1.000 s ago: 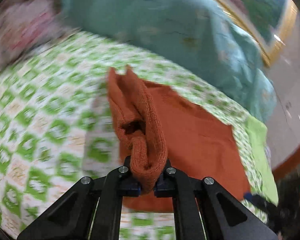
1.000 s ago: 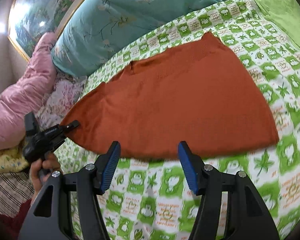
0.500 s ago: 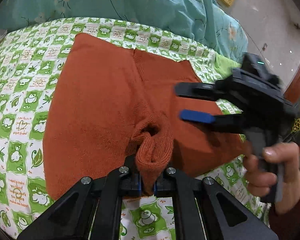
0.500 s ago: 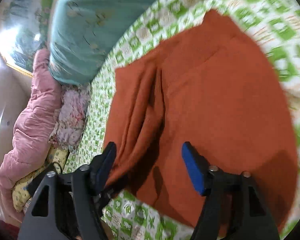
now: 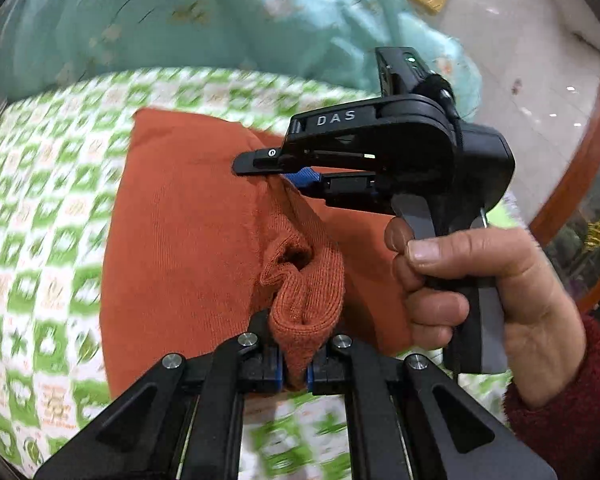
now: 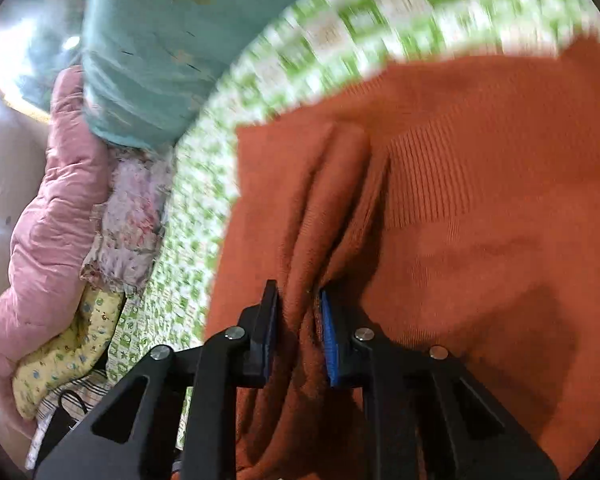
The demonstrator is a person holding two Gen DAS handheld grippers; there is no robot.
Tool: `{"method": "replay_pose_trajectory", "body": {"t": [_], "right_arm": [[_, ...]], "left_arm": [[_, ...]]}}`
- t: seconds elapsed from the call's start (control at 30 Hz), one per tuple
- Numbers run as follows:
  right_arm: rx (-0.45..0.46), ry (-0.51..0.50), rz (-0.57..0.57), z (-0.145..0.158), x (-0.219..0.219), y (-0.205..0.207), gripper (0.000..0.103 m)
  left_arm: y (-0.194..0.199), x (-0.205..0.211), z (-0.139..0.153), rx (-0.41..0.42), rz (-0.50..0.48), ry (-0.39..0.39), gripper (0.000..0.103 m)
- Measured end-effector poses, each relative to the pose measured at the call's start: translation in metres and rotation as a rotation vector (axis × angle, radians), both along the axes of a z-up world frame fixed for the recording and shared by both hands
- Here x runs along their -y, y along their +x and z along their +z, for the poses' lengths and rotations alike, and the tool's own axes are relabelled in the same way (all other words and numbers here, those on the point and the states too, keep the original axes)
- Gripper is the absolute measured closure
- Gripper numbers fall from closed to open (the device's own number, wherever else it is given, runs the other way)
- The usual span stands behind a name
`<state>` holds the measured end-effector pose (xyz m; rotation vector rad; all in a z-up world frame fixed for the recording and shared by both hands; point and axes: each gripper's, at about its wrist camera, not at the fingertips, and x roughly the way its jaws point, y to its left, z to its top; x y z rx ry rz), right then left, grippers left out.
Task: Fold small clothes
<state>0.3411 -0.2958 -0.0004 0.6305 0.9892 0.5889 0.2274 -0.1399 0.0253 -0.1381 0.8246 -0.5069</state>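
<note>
Blurring green-checked bedsheet point(image 5: 48, 208); left gripper point(image 5: 296, 372) clamping rust-orange knitted garment point(image 5: 188, 240), right gripper point(image 6: 300, 332) just closed onto its raised fold, previously spread open above flat cloth.

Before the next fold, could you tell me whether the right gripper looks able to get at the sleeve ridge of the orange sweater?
Probably yes: the right gripper, its jaws just closing, already straddles that ridge of the orange sweater, nothing between.

Green checked bedsheet point(image 5: 52, 240), teal quilt point(image 6: 148, 60), pink duvet point(image 6: 48, 220)
</note>
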Motion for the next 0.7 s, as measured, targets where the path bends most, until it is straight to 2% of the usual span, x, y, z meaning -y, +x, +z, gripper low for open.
{"method": "replay_pose_trajectory", "body": {"t": [0.1, 0.2, 0.3, 0.47, 0.6, 0.7], "right_arm": [[0.09, -0.011, -0.033, 0.035, 0.031, -0.017, 0.083], [0.14, -0.073, -0.068, 0.053, 0.067, -0.031, 0.083], [0.1, -0.135, -0.118, 0.041, 0.101, -0.039, 0.083], [0.006, -0.173, -0.145, -0.001, 0.133, -0.041, 0.084], [0.033, -0.163, -0.143, 0.002, 0.134, -0.041, 0.084], [0.042, -0.23, -0.132, 0.003, 0.13, -0.039, 0.084]], "left_arm": [[0.003, 0.028, 0.015, 0.009, -0.067, -0.055, 0.098], [0.004, 0.059, 0.016, 0.004, -0.123, -0.092, 0.098], [0.01, 0.09, 0.001, -0.04, -0.179, -0.115, 0.098], [0.014, 0.115, -0.029, -0.117, -0.191, -0.079, 0.098], [0.015, 0.119, -0.025, -0.106, -0.183, -0.091, 0.097], [0.016, 0.123, -0.029, -0.13, -0.18, -0.093, 0.097]]}}
